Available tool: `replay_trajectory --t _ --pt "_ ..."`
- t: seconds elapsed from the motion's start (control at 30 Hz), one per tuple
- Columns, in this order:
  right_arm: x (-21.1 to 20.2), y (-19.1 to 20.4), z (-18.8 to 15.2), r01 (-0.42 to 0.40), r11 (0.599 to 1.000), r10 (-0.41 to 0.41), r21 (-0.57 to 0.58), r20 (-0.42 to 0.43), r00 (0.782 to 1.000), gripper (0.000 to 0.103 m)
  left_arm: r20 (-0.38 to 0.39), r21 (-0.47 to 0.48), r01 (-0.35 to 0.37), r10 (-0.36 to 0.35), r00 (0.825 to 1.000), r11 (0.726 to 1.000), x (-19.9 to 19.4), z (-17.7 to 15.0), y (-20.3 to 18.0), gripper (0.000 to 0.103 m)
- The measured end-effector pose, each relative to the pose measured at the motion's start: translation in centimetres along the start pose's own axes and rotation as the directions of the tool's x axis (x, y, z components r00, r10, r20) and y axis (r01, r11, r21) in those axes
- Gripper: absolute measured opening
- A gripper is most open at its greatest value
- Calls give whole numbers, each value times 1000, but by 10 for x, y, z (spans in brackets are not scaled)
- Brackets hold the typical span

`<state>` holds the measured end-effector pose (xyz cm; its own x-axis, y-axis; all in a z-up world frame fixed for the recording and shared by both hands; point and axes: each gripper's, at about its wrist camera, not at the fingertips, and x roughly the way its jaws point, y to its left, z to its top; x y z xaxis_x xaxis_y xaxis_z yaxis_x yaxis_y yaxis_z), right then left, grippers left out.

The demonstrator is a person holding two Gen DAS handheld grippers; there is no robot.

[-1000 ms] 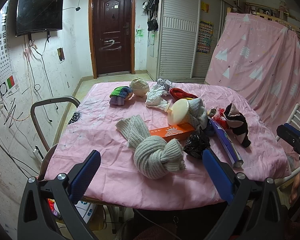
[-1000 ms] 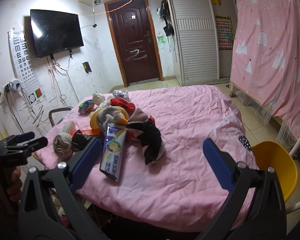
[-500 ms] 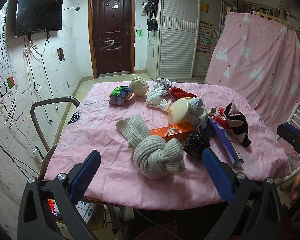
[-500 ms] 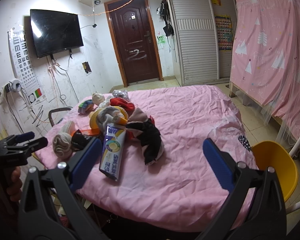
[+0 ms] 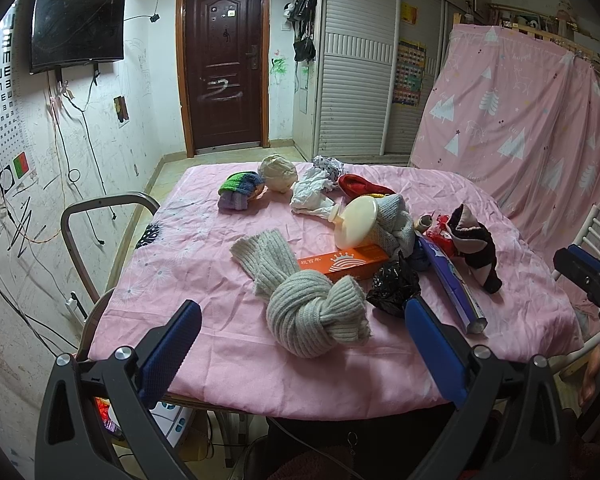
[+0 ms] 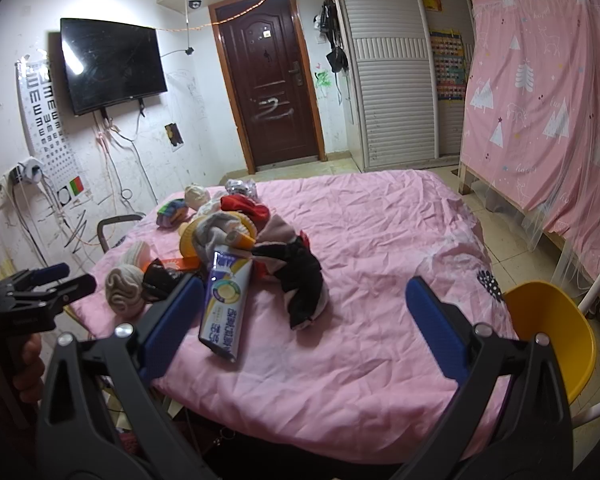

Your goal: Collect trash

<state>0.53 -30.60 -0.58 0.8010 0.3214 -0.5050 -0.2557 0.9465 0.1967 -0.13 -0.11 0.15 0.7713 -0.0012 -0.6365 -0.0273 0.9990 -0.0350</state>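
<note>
A pink-covered table [image 5: 204, 264] holds a heap of things. Among them are a crumpled black plastic bag [image 5: 394, 286], an orange carton [image 5: 346, 262], a large toothpaste tube [image 5: 450, 280], crumpled white paper [image 5: 310, 194] and a red wrapper [image 5: 440, 236]. The tube also shows in the right wrist view [image 6: 224, 300]. My left gripper [image 5: 300, 350] is open and empty at the near table edge, before a knotted grey scarf [image 5: 314, 312]. My right gripper [image 6: 300, 318] is open and empty at the table's right side, near a black sock [image 6: 304, 280].
Rolled socks [image 5: 238, 190], a cream ball [image 5: 278, 172], a round cream bottle [image 5: 356, 222] and red cloth [image 5: 358, 186] lie further back. A metal chair frame [image 5: 100, 208] stands left of the table, a yellow chair [image 6: 548, 332] on the right.
</note>
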Motion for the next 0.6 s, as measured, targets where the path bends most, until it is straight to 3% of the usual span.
replay_trajectory --t 0.6 --pt "2 1 0 0 1000 0 -1 -2 1000 97 -1 1 -1 1 1000 1000 0 0 0 93"
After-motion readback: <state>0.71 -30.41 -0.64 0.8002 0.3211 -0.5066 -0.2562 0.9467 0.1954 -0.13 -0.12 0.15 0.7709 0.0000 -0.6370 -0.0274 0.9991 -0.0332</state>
